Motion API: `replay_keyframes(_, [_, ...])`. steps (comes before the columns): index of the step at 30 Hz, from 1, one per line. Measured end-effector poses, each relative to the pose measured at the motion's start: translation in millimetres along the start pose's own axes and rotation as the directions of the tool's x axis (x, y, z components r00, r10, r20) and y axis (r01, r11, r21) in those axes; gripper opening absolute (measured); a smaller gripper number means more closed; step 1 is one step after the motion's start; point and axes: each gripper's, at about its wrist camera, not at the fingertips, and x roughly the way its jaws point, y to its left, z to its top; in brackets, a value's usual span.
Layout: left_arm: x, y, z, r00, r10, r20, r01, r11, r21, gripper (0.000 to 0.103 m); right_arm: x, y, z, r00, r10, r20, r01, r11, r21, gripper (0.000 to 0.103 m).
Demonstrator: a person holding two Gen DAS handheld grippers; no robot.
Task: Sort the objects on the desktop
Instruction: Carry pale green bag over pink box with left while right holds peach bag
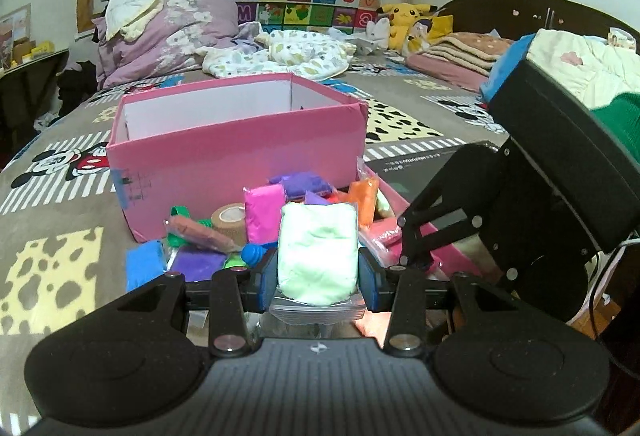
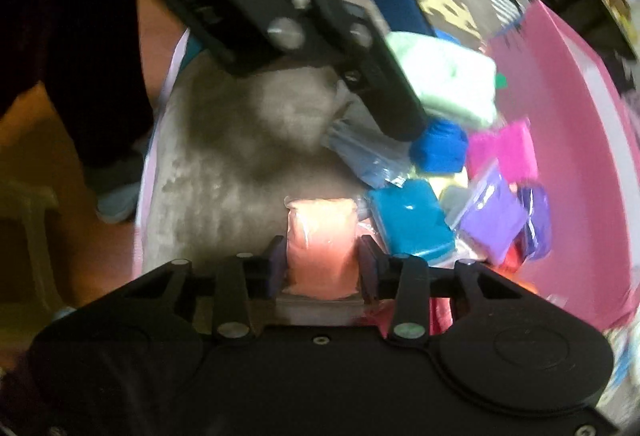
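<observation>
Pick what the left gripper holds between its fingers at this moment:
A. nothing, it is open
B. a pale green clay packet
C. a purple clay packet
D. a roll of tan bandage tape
B: in the left wrist view the left gripper is closed on the pale green clay packet, its blue pads pressing both sides.
</observation>
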Motion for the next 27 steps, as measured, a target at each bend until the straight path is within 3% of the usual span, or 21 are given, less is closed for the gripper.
replay_keyframes(7, [0, 3, 11, 0.999, 0.027, 0.027, -0.025, 0.999, -0.044, 0.04, 1, -17, -12, 0.996, 0.078, 0.047, -0.085, 0.982, 0.167, 0.039])
replay_keyframes(11, [-3, 10, 21, 0.998, 0.04, 0.057, -0.034, 0.994, -0.1, 0.04, 0, -19, -14, 0.994, 0.096, 0.053, -0.104, 0.974, 0.203, 0.038])
replay_keyframes(17, [-6, 20, 45, 0.991, 0.086, 0.102, -0.069, 0.984, -0.163, 0.04, -7, -12, -11, 0.995, 0.09, 0.048, -0.097, 0.981, 0.166, 0.037])
replay_keyframes(22, [-2, 28, 64, 0.985, 0.124, 0.117, -0.099, 0.975, -0.201, 0.04, -8, -10, -6, 0.999, 0.035, 0.035, -0.037, 0.996, 0.083, 0.037])
replay_keyframes(27, [5, 36, 87, 0.978, 0.174, 0.114, -0.148, 0.967, -0.206, 0.04, -21, -28, -6, 0.995, 0.038, 0.095, -0.053, 0.986, 0.158, 0.037])
